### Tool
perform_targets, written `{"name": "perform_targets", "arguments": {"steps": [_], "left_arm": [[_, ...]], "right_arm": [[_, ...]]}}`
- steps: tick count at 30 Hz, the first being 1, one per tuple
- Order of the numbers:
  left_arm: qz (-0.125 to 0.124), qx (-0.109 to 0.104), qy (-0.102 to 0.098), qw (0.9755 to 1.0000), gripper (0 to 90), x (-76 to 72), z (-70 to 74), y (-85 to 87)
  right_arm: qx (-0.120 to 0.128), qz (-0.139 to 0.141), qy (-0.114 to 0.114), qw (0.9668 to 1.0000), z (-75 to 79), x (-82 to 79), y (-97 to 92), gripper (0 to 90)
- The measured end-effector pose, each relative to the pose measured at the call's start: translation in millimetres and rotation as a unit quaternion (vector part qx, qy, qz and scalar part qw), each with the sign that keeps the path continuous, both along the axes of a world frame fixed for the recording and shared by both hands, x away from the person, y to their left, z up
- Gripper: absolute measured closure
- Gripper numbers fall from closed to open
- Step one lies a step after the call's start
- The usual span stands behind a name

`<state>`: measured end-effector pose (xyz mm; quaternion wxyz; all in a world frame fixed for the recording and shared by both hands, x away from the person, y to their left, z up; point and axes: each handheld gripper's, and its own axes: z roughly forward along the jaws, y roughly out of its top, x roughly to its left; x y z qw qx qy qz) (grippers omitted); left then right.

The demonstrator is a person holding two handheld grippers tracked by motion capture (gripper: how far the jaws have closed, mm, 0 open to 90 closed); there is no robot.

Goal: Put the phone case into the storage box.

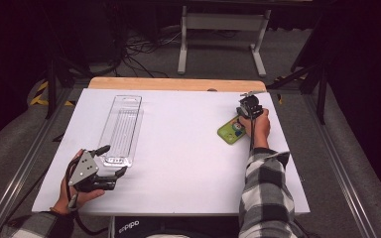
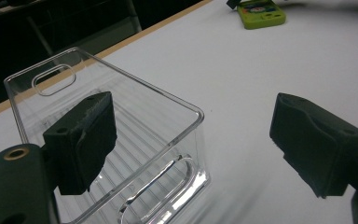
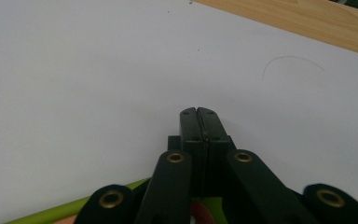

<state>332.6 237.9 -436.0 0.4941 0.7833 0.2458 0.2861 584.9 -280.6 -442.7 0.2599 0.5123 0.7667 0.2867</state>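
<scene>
While right tongs [image 1: 248, 100] pinch shut: one clear bin [image 1: 120, 130], one green case [image 1: 232, 130].

We count one clear plastic tray [image 1: 121, 130], just ahead of our left gripper [image 1: 110, 159], and one green case [image 1: 231, 130], under our right gripper [image 1: 248, 102]. That makes two grippers on one white table [image 1: 178, 148].
</scene>
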Motion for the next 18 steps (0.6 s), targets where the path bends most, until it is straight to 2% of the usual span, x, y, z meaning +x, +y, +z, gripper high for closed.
{"name": "perform_targets", "arguments": {"steps": [3, 8, 10, 12, 18], "left_arm": [[-0.002, -0.001, 0.001, 1.0, 15.3, -0.3, -0.3, -0.4], [-0.005, 0.004, -0.002, 1.0, 15.2, -0.4, -1.1, -0.5], [-0.006, 0.007, -0.002, 1.0, 15.2, -0.3, -1.1, -0.5], [-0.006, 0.007, -0.002, 1.0, 15.2, -0.9, -0.3, -0.2], [-0.002, 0.008, -0.004, 1.0, 15.0, -2.2, 0.2, -0.9]], "right_arm": [[-0.009, 0.004, 0.011, 0.9999, -1.6, 1.3, 0.4, 90.0], [-0.002, -0.001, 0.031, 0.9995, 1.1, -1.9, -5.3, 90.0], [0.01, -0.007, 0.047, 0.9988, 3.2, -6.2, -11.1, 90.0], [0.01, -0.008, 0.057, 0.9983, 4.8, -11.1, -16.5, 90.0], [0.005, -0.006, 0.066, 0.9978, 6.2, -28.9, -26.7, 90.0]]}}
